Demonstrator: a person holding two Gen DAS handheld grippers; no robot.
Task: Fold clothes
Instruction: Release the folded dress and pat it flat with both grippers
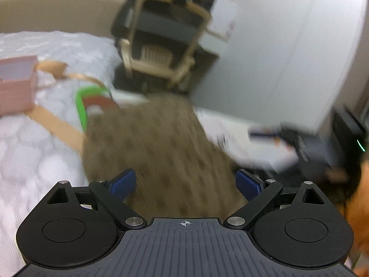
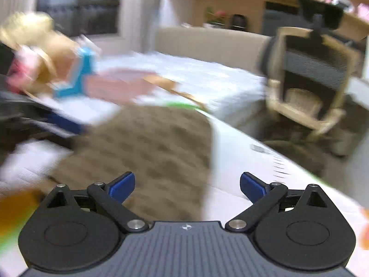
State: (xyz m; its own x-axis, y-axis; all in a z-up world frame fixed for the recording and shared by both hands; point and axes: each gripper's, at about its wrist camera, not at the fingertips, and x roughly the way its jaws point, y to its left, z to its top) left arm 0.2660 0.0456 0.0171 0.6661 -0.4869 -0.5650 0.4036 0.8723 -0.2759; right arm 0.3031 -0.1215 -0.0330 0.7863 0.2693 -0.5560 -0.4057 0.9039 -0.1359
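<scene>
A brown patterned garment lies stretched out on a white surface, blurred by motion in both views. My left gripper hovers over its near end, open, blue pads wide apart with nothing between them. In the right wrist view the same brown garment lies ahead and to the left. My right gripper is open above the garment's near right edge, and nothing sits between its blue pads.
A bed with a pale quilt holds a pink box and a green-rimmed item. A beige office chair stands beyond. A white cabinet rises at right. Soft toys lie on the bed.
</scene>
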